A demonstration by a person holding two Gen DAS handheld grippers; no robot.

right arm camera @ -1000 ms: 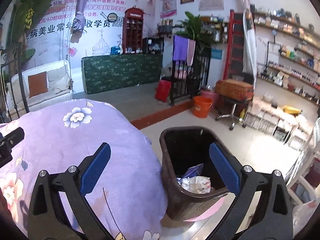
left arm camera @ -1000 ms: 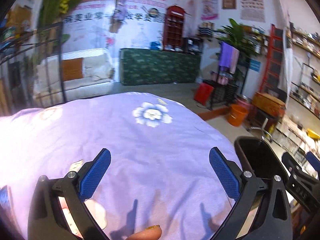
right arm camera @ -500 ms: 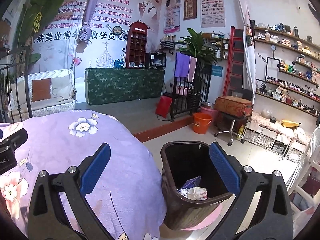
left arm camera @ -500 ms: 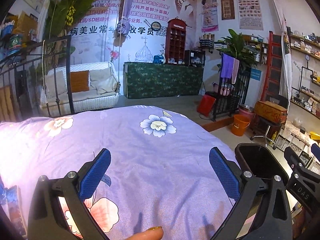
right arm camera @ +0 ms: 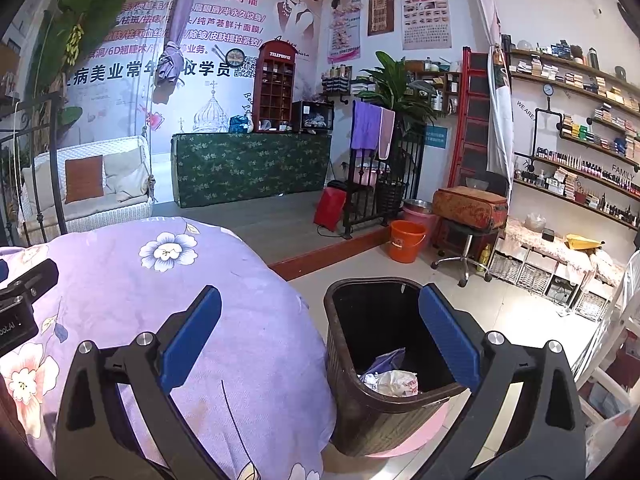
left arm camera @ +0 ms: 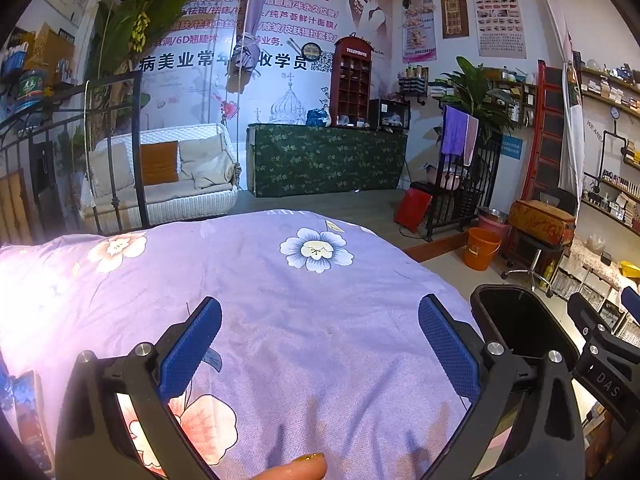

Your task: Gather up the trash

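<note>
A dark brown trash bin (right arm camera: 380,420) stands on the floor beside the table; crumpled paper and wrapper trash (right arm camera: 394,380) lies in it. The bin's rim also shows in the left wrist view (left arm camera: 520,320). My right gripper (right arm camera: 320,340) is open and empty, above the table's edge and the bin. My left gripper (left arm camera: 320,340) is open and empty over the purple flowered tablecloth (left arm camera: 280,300). A colourful wrapper (left arm camera: 24,400) shows at the far left edge of the left wrist view.
The round table under the tablecloth (right arm camera: 140,280) drops off to the right toward the bin. An orange bucket (right arm camera: 406,240), a swivel stool (right arm camera: 464,236) and low shelves (right arm camera: 540,272) stand on the floor beyond. The left gripper's body (right arm camera: 20,308) shows at left.
Both grippers have tilted up and risen a little, so more of the room shows. Both have stayed open and empty.
</note>
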